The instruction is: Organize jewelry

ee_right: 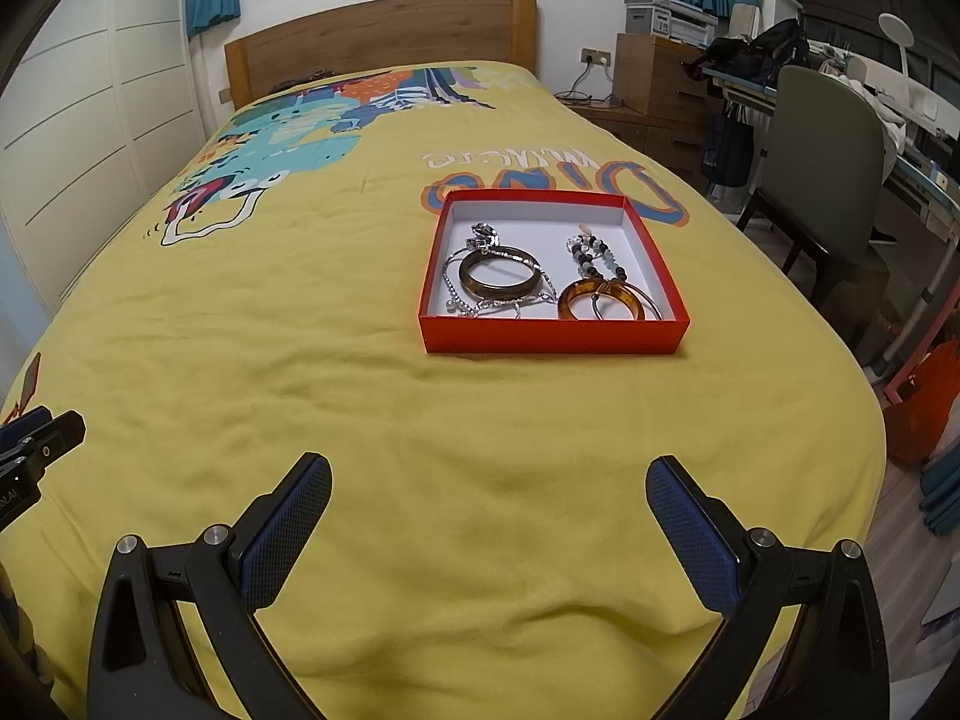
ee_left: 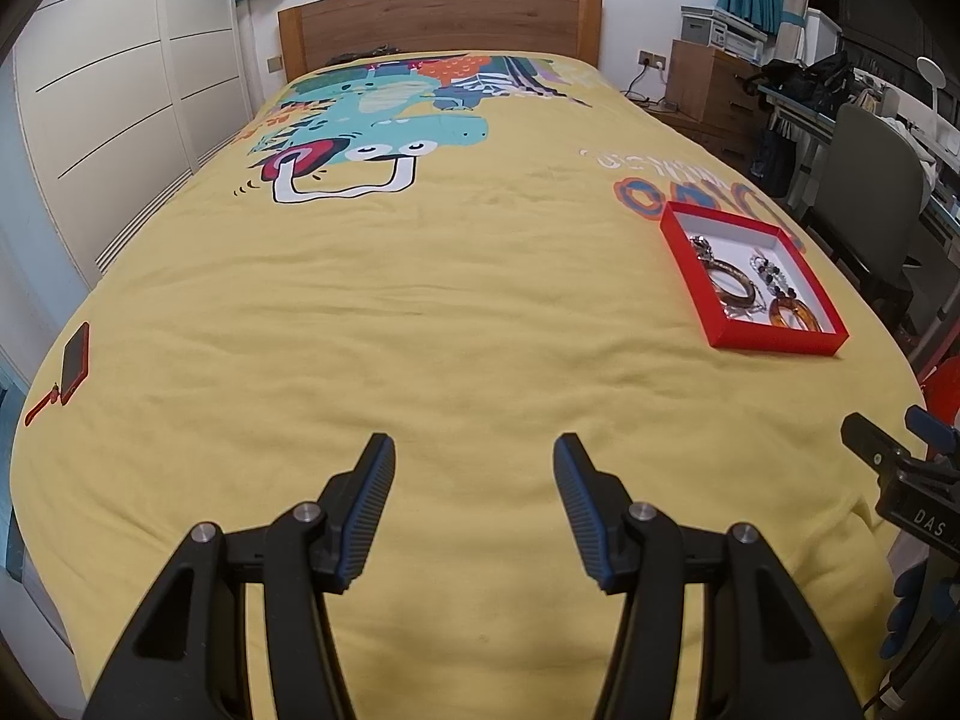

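Right now I am holding both grippers over the foot end of the bed (ee_right: 336,372), which is wearing a yellow cover with a cartoon dinosaur print (ee_left: 384,126). The left gripper (ee_left: 474,510) is hanging with its jaws spread apart, nothing between them but bare cover. The right gripper (ee_right: 489,528) is doing the same, its jaws standing wide with nothing pinched.

The jewelry is sitting in a shallow red box (ee_right: 555,336) with a white inside, lying toward the bed's right edge, about halfway up its length and just below the printed lettering. Inside it a dark bangle (ee_right: 500,281) is lying at the left, tangled with a silver chain (ee_right: 480,300); an amber bangle (ee_right: 600,300) is resting at the near right corner, with a string of dark and pale beads (ee_right: 591,255) behind it (the finer pieces I cannot tell apart).

A phone in a red case (ee_left: 77,363) is lying at the bed's left edge, well apart from the box.
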Available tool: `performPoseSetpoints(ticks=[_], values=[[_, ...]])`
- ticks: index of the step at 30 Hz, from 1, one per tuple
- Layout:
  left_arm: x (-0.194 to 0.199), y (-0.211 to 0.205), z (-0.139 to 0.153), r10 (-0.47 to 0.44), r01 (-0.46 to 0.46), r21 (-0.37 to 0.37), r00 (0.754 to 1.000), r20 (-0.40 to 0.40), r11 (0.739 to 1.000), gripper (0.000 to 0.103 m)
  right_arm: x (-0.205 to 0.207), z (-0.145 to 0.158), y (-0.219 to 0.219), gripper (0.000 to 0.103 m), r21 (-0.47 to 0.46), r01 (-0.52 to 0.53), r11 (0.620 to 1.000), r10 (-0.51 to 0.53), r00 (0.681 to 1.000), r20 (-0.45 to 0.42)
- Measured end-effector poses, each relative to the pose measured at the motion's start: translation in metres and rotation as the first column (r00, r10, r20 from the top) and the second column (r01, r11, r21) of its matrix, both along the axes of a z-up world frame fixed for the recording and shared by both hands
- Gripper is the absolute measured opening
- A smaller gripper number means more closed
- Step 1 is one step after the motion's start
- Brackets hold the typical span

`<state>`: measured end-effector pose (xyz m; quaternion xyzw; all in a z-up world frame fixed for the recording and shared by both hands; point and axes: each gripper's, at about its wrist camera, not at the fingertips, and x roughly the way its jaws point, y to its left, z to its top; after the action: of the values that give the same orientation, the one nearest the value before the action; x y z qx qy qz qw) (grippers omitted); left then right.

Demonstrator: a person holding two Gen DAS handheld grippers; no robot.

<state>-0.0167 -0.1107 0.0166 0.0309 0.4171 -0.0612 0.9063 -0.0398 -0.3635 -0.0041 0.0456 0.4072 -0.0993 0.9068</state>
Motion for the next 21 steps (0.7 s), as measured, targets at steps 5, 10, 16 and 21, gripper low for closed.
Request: performPoseSetpoints(ticks=[5, 10, 16, 21], values=[[-0.001, 0.0001, 0.0018, 0.001, -0.001, 0.0, 1.0, 0.003, 1.0, 0.053, 0.0, 0.0, 0.0, 0.103, -0.001, -0.002, 1.0, 0.002, 1.0, 0.002], [-0.0021, 0.0001, 0.0039, 0.002, -0.002, 0.0, 1.0, 0.007, 1.0, 0.053, -0.0018, 0.0015, 0.0002, 0.103, -0.003, -0.002, 1.0, 0.002, 1.0, 0.004], [-0.0031, 0.0008, 0.0051, 0.003, -0.003, -0.001, 1.0, 0.008, 1.0, 0.053, -0.0034, 0.0024, 0.0004, 0.103, -0.004, 0.003, 1.0, -0.003, 1.0, 0.007], [-0.0041, 0.002, 0.0054, 0.003, -0.003, -0.002, 1.0, 0.007, 1.0, 0.053, -0.0035, 0.0028, 0.0006, 0.103, -0.006, 0.003, 1.0, -0.003, 1.0, 0.006]])
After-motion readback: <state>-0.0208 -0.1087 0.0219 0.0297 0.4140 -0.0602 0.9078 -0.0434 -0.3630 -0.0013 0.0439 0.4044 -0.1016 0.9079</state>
